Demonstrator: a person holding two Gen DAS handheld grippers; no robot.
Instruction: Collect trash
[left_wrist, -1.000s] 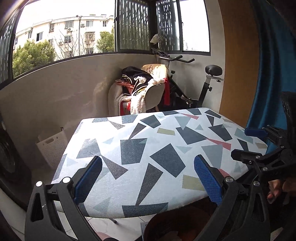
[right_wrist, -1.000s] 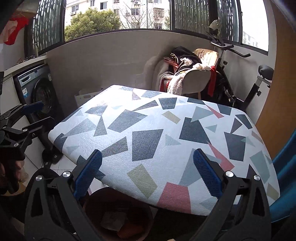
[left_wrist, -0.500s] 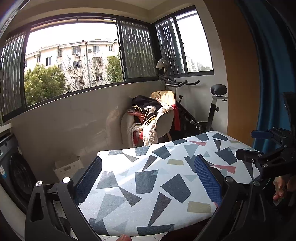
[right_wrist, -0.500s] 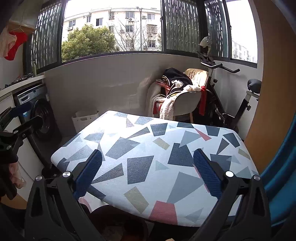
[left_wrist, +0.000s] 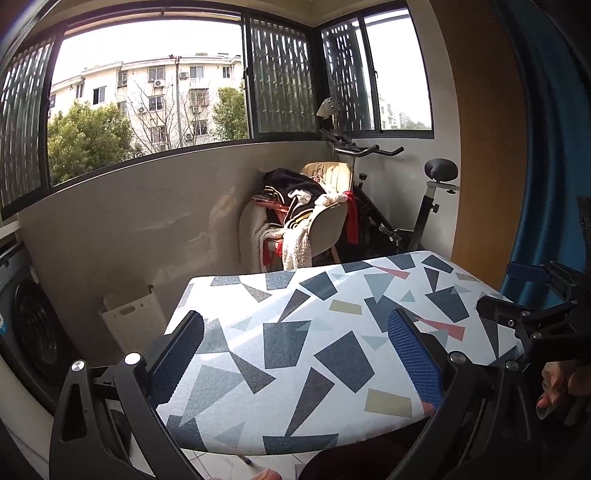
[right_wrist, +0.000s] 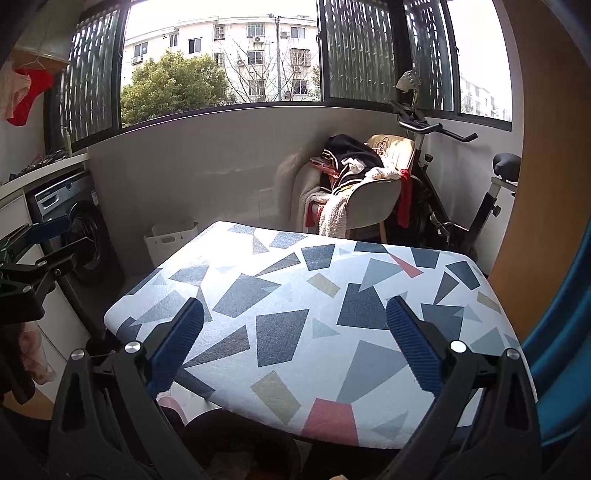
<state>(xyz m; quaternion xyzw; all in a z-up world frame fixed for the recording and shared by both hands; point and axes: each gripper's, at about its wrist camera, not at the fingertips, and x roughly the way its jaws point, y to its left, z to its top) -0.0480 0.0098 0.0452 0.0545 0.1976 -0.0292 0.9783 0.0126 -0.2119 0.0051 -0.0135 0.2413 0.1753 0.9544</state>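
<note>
A table (left_wrist: 332, 332) under a white cloth printed with grey, blue and pink shapes fills the middle of both views; only the print shows on it. My left gripper (left_wrist: 295, 354) hovers open over the table's near left edge, nothing between its blue pads. My right gripper (right_wrist: 295, 347) is also open and holds nothing, above the near right edge. Each shows in the other's view: the right gripper (left_wrist: 532, 291) at the right, the left gripper (right_wrist: 51, 240) at the left. A dark brown bin (right_wrist: 236, 439) sits below the near edge, mostly hidden.
Behind the table stand a chair piled with clothes (left_wrist: 306, 221) and an exercise bike (left_wrist: 424, 206). A white basket (left_wrist: 133, 317) and a washing machine (right_wrist: 85, 236) are at the left. A blue curtain (left_wrist: 546, 147) hangs at the right. A hand (left_wrist: 557, 384) holds the right gripper.
Both grippers have tilted up and drawn back from the table, so the window fills more of each view. The bin below has slid almost out of sight. Both stayed open.
</note>
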